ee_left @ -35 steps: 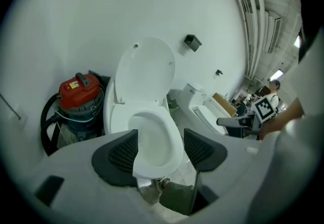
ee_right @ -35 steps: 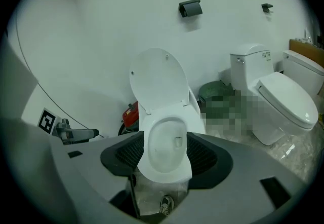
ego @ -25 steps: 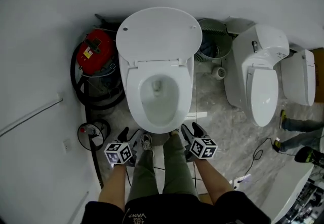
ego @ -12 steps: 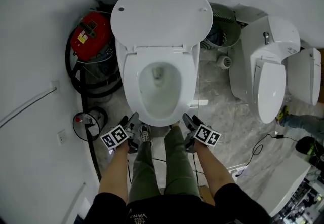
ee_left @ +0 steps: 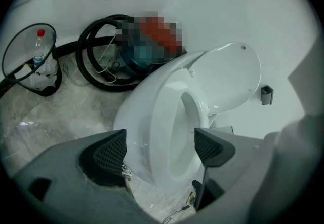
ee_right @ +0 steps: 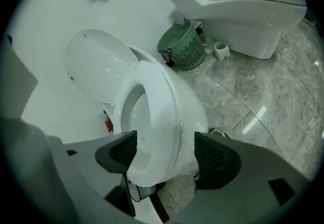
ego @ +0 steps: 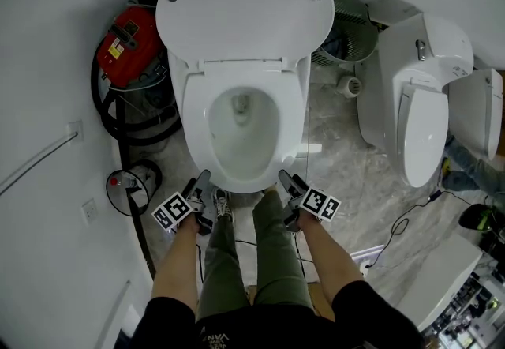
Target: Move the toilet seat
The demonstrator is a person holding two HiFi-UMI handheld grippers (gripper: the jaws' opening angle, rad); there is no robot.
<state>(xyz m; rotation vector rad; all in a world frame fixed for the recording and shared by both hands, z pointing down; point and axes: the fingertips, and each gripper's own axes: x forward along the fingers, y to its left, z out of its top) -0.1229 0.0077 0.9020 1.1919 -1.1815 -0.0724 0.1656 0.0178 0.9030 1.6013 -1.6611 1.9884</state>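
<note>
A white toilet stands against the wall with its lid (ego: 245,4) raised and its seat ring (ego: 296,122) lying flat on the bowl. My left gripper (ego: 199,185) hovers just off the bowl's front left rim, my right gripper (ego: 289,184) just off the front right. Both sets of jaws are opening and grip nothing. In the left gripper view the gripper (ee_left: 159,149) frames the bowl and seat (ee_left: 172,116) beyond its pads, apart from them. The right gripper (ee_right: 164,153) likewise frames the seat (ee_right: 162,101) without touching it.
A red vacuum (ego: 126,35) with a black hose sits left of the toilet. A wire bin (ego: 126,185) holds a bottle near my left gripper. A green basket (ego: 351,20) and a second toilet (ego: 422,103) stand to the right. The person's legs (ego: 252,260) are below the bowl.
Both grippers have crept forward toward the bowl's front rim, and their jaws have spread wider. The toilet now fills more of the head view.
</note>
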